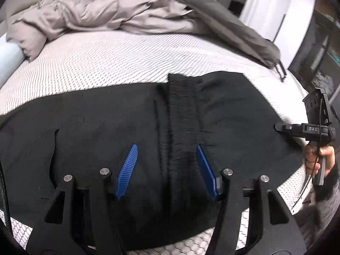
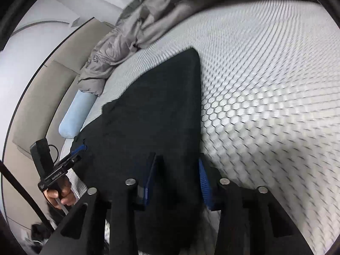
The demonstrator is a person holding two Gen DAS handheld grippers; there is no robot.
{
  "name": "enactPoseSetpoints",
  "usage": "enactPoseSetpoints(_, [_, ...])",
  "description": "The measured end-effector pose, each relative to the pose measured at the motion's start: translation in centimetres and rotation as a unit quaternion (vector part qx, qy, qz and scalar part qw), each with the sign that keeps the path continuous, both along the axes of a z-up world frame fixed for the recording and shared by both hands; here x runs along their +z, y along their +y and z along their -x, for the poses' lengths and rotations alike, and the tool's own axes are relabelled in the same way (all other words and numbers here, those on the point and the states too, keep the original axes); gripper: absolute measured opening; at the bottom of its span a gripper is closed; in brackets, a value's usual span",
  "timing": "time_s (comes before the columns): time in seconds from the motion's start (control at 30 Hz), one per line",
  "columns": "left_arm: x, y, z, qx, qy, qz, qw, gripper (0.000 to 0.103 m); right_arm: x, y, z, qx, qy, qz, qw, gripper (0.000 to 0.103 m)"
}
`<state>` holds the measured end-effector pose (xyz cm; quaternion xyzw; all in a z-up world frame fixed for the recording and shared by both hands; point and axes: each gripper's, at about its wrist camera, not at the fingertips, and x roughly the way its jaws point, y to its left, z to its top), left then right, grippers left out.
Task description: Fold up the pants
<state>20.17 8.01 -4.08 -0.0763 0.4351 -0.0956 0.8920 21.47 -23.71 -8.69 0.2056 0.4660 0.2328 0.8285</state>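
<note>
Left wrist view. Left tool (image 1: 166, 148): blue ribbed pads set about half apart, straddling the ribbed waistband (image 1: 182, 114) of the black pants (image 1: 95, 127); pads not pressed on cloth; nothing gripped. Pants spread flat across the near edge of the bed (image 1: 106, 59), on a white mattress cover with a hexagon print. Grey duvet (image 1: 95, 14) bunched at the far side. Right tool (image 1: 279, 126) at the right edge, tip at the pants' border, held by a hand (image 1: 318, 159); jaw gap not visible from here. Lettering "DAS" legible on its body.

Right wrist view. Right tool (image 2: 177, 165): pads narrowed, with a fold of the black pants (image 2: 159, 97) between them; firm contact with the cloth not discernible because of blur. Left tool (image 2: 79, 148) at lower left, over the pants' edge, held by a hand (image 2: 61, 197). Label on its body too small to read. Light blue pillow (image 2: 78, 114) beside the grey duvet (image 2: 127, 42).
</note>
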Motion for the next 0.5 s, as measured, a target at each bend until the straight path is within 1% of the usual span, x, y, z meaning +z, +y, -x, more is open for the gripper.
enactPoseSetpoints(0.03, [-0.2, 0.2, -0.1, 0.005, 0.004, -0.001, 1.0000, 0.055, -0.3, 0.5, -0.5, 0.002, -0.003, -0.007, 1.000, 0.025])
enactPoseSetpoints(0.07, [-0.4, 0.3, -0.1, 0.007, 0.005, -0.004, 1.0000, 0.055, -0.2, -0.9, -2.5, 0.004, -0.003, -0.011, 1.000, 0.021])
enactPoseSetpoints(0.1, [-0.4, 0.4, -0.1, 0.007, 0.005, -0.005, 1.0000, 0.055, 0.0, -1.1, -3.4, 0.005, -0.006, -0.013, 1.000, 0.015])
enactPoseSetpoints(0.13, [-0.2, 0.5, 0.1, 0.007, 0.002, -0.006, 1.0000, 0.055, 0.6, -1.0, -3.2, 0.005, -0.020, -0.008, 1.000, 0.012])
enactPoseSetpoints(0.2, [-0.2, 0.5, 0.3, 0.006, -0.002, -0.007, 1.0000, 0.055, 2.8, -1.2, -2.9, 0.006, -0.056, 0.005, 0.998, 0.010])
enactPoseSetpoints(0.23, [-0.2, 0.6, 0.3, 0.006, -0.001, -0.005, 1.0000, 0.055, 3.8, -1.4, -2.6, 0.001, -0.067, 0.007, 0.998, 0.010])
enactPoseSetpoints(0.3, [-0.3, 0.6, -0.3, 0.006, 0.002, -0.006, 1.0000, 0.055, 4.1, -2.1, -2.9, -0.006, -0.069, 0.021, 0.997, 0.010])
enactPoseSetpoints(0.37, [-0.5, 0.2, -0.4, 0.003, 0.004, -0.010, 0.9999, 0.055, 3.7, -2.9, -2.6, -0.027, -0.059, 0.069, 0.995, 0.012])
enactPoseSetpoints(0.4, [-0.5, -0.1, -0.5, 0.002, 0.005, -0.014, 0.9999, 0.055, 3.0, -2.9, -2.6, -0.040, -0.047, 0.103, 0.993, 0.019])
enactPoseSetpoints(0.43, [-0.5, -0.5, -0.4, 0.000, 0.004, -0.019, 0.9998, 0.055, 2.2, -3.1, -2.5, -0.039, -0.033, 0.108, 0.993, 0.024])
enactPoseSetpoints(0.47, [-0.3, -0.8, -0.4, -0.003, 0.002, -0.020, 0.9998, 0.055, 1.5, -3.3, -2.6, -0.037, -0.019, 0.101, 0.994, 0.024])
enactPoseSetpoints(0.5, [0.0, -1.2, -0.2, -0.010, 0.000, -0.015, 0.9998, 0.055, 1.7, -3.6, -2.4, -0.042, -0.019, 0.090, 0.995, 0.026])
